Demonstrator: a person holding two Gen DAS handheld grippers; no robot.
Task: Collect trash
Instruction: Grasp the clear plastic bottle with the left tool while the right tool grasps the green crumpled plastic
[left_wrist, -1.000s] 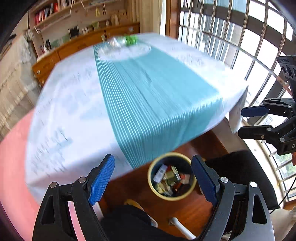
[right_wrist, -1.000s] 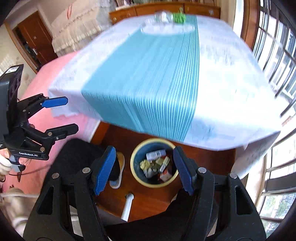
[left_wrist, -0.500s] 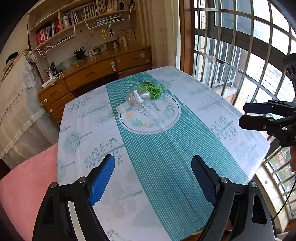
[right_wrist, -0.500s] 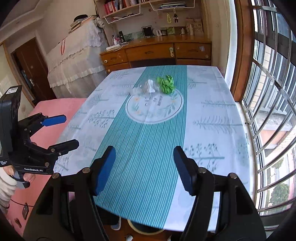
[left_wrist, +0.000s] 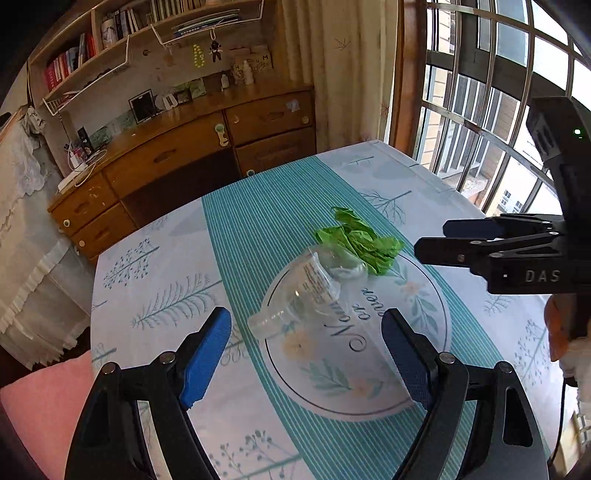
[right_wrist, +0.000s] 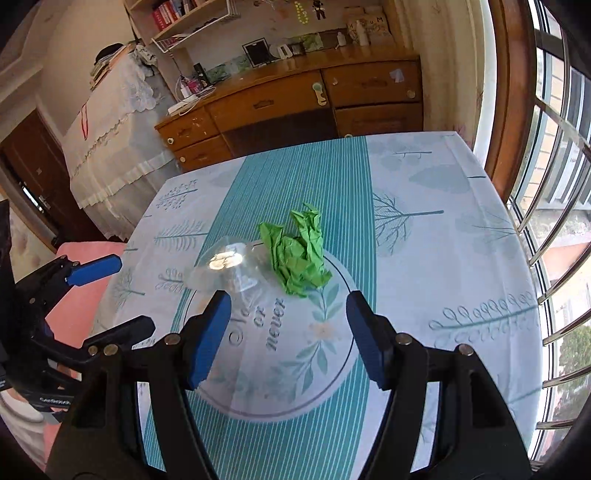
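We are looking down at a table (left_wrist: 155, 266) covered with a pale cloth that has a teal striped band down its middle and a printed ring with lettering at the centre. Taking that ring (right_wrist: 343, 291) as our landmark: a crumpled clear plastic bottle (left_wrist: 303, 291) is lying on its side across the ring's far-left edge, its open neck pointing toward the near-left. As far as we can tell through its clear wall, it is holding nothing. A crumpled green paper (left_wrist: 360, 240) is sitting just beyond the bottle at the ring's far edge, touching or nearly touching the bottle's wide end; we cannot tell which.

We are holding the left gripper (left_wrist: 306, 341) above the near side of the ring, its blue-padded fingers spread wide with nothing between them; the bottle's neck is lying just ahead of the gap. We are holding the right gripper (right_wrist: 288, 325) over the ring as well, its fingers also standing wide and gripping nothing, the green paper ahead of them. In the left view the right gripper is showing to the right of the ring, side on.

Beyond the table from the ring, a wooden dresser (right_wrist: 280, 107) is standing against the wall.
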